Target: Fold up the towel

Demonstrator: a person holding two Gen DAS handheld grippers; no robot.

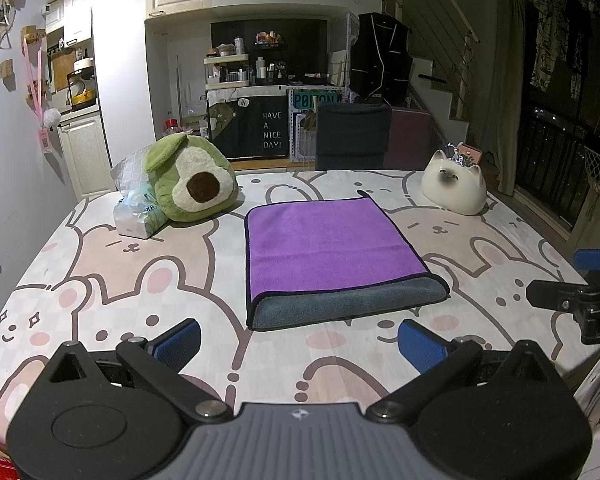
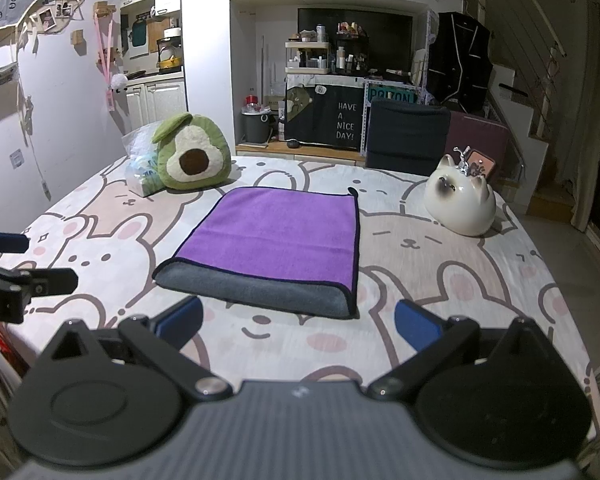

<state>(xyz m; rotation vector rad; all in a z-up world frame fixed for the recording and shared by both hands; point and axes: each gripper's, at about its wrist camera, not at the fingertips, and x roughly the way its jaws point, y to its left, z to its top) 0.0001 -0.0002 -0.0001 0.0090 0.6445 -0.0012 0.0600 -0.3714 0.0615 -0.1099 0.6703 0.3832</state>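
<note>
The right gripper (image 1: 588,280) was cut off by the right edge of the left wrist view, so its spread could not be read there. The left gripper (image 2: 16,264) was likewise clipped at the left edge of the right wrist view. The avocado plush (image 1: 190,184) hid part of the plastic packet (image 1: 138,220) behind it (its printing too small to read). The small figures (image 2: 466,164) behind the cat ornament (image 2: 460,204) were too fine to identify. The towel (image 1: 332,256) covered its own lower layer, folded grey edge aside.
</note>
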